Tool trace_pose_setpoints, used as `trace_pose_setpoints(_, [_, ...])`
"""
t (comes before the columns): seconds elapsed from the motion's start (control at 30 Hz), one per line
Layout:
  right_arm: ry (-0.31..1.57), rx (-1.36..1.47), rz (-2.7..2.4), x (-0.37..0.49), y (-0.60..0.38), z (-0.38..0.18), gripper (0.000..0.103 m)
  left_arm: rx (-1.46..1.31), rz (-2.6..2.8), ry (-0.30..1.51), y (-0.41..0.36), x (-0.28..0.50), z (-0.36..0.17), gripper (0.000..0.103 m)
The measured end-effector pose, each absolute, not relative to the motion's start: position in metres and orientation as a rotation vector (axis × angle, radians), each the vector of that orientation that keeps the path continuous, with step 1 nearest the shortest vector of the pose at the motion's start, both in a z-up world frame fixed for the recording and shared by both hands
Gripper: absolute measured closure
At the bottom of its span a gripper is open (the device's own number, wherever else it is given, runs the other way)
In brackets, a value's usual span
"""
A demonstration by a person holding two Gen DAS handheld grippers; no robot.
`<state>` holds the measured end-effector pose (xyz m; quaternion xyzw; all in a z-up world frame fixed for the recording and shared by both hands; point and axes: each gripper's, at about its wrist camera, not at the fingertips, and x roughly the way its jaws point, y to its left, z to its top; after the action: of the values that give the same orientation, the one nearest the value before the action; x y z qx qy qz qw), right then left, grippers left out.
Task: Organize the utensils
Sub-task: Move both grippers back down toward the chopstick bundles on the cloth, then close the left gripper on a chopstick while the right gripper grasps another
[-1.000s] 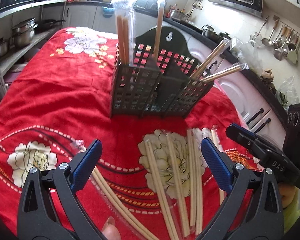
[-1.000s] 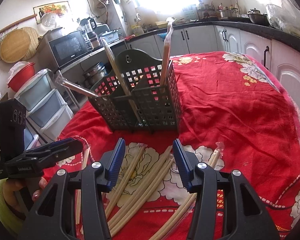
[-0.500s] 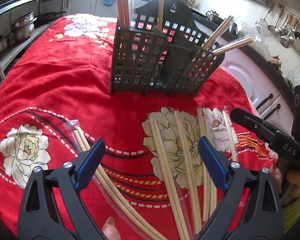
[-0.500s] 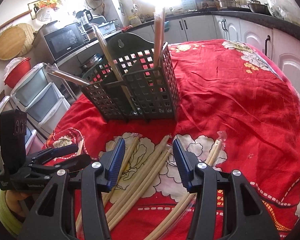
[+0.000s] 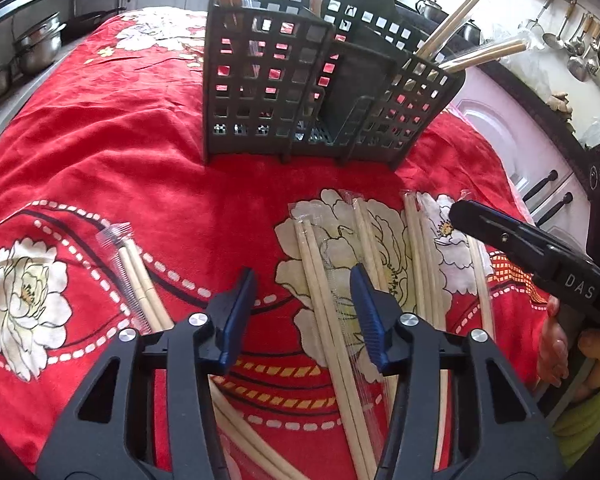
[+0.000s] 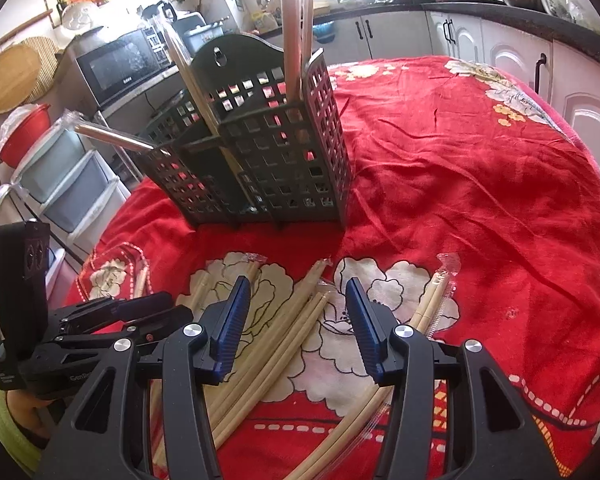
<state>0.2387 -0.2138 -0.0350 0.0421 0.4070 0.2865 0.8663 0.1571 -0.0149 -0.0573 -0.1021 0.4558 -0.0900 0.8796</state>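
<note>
Several wrapped pairs of wooden chopsticks [image 5: 420, 248] [image 6: 284, 344] lie on the red flowered cloth in front of a dark grey lattice utensil holder [image 5: 300, 80] [image 6: 260, 152], which has a few chopsticks standing in it. My left gripper [image 5: 304, 312] hovers low over one wrapped pair [image 5: 320, 280]. Its jaws are closing, the pair runs between them near the right finger, and the pads are clear of it. My right gripper [image 6: 296, 320] is open above the middle bundle, gripping nothing. Each gripper shows in the other's view: the right gripper [image 5: 520, 248], the left gripper [image 6: 140, 312].
One wrapped pair [image 5: 140, 288] lies apart on the left, another [image 6: 432, 300] on the right. The red cloth [image 6: 480, 168] covers the table. Counters, pots [image 5: 36, 48], a microwave [image 6: 120, 60] and plastic drawers [image 6: 68, 184] ring it.
Both grippers have sunk toward the chopsticks and the holder looms larger. The left gripper's jaws have drawn well inward around one pair. The right jaws keep the same gap.
</note>
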Motion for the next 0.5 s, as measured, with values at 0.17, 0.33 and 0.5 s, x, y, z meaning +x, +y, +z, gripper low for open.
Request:
trace_pose_setpoints(0.17, [0.886, 0.067, 0.591, 0.250, -0.207, -0.042, 0.055, -0.199, -0.162, 0.944, -0.016, 0.166, -0.062, 0.073])
trace_pose_setpoints(0.33, [0.916, 0.037, 0.584, 0.263, -0.198, -0.049, 0.055, -0.220, -0.156, 0.949, -0.013, 0.175, -0.062, 0.075])
trace_pose_setpoints(0.5, [0.962, 0.020, 0.578, 0.276, -0.190, -0.058, 0.056, -0.241, -0.159, 0.956, -0.010, 0.183, -0.064, 0.076])
